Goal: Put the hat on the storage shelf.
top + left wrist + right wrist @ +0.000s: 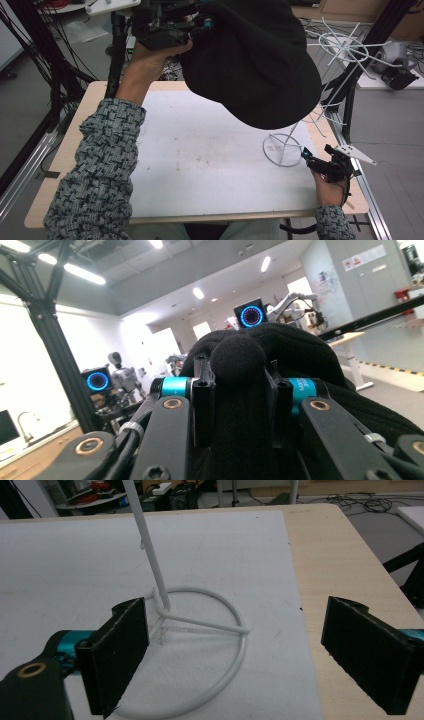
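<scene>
A black knit hat (255,60) hangs high above the far side of the table, close to the high camera. My left gripper (200,25) is shut on a fold of the hat (300,355), with the fabric bunched between the jaws of the left gripper (237,405). A white wire stand (282,149) rests on the white mat at the right, and its pole rises behind the hat. Its ring base (200,625) lies just ahead of my right gripper (237,630), which is open and holds nothing. The right gripper (312,160) sits low by the table's right edge.
A white mat (200,150) covers most of the wooden table (85,115). Black frame posts (117,45) stand at the back left and right. White wire prongs (345,47) spread out at the upper right. Cables lie on the floor at the left.
</scene>
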Demonstrator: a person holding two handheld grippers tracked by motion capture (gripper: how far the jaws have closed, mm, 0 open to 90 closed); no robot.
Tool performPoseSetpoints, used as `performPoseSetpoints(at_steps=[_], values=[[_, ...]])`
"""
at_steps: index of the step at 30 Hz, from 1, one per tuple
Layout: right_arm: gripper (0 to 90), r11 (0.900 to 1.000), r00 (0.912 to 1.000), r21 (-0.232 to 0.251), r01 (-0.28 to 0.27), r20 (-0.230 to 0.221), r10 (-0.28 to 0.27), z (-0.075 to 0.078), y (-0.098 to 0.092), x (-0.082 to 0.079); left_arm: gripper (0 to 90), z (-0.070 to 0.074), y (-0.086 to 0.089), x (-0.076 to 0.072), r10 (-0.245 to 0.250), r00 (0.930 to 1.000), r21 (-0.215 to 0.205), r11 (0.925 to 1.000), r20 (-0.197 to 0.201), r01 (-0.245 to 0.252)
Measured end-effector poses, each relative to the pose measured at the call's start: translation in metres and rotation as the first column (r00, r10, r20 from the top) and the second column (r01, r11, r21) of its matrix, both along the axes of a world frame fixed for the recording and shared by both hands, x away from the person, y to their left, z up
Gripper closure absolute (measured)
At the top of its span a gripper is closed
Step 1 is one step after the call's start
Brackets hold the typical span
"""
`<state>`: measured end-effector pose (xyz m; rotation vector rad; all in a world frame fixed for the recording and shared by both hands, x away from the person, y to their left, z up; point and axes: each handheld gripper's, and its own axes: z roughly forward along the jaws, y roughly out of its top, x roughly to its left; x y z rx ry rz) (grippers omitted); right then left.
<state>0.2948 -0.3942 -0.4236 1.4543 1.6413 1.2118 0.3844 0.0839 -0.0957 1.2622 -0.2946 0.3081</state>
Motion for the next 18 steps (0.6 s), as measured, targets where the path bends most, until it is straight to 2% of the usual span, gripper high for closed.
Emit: performPoseSetpoints(at_steps=[10,18], values=[[10.8,1.000,1.0000,0.003,0.001,-0.001,-0.001,0.000,-0.002,-0.001,72.0,-0.003,-0.016,0.012,-0.013,0.9999,0.014,0.9998,-0.001,0.013],[10.7,1.000,1.0000,0.008,0.007,-0.004,-0.007,-0.001,-0.004,-0.001,71.9,-0.013,-0.025,0.023,-0.029,0.9994,0.015,0.9995,-0.018,0.030]])
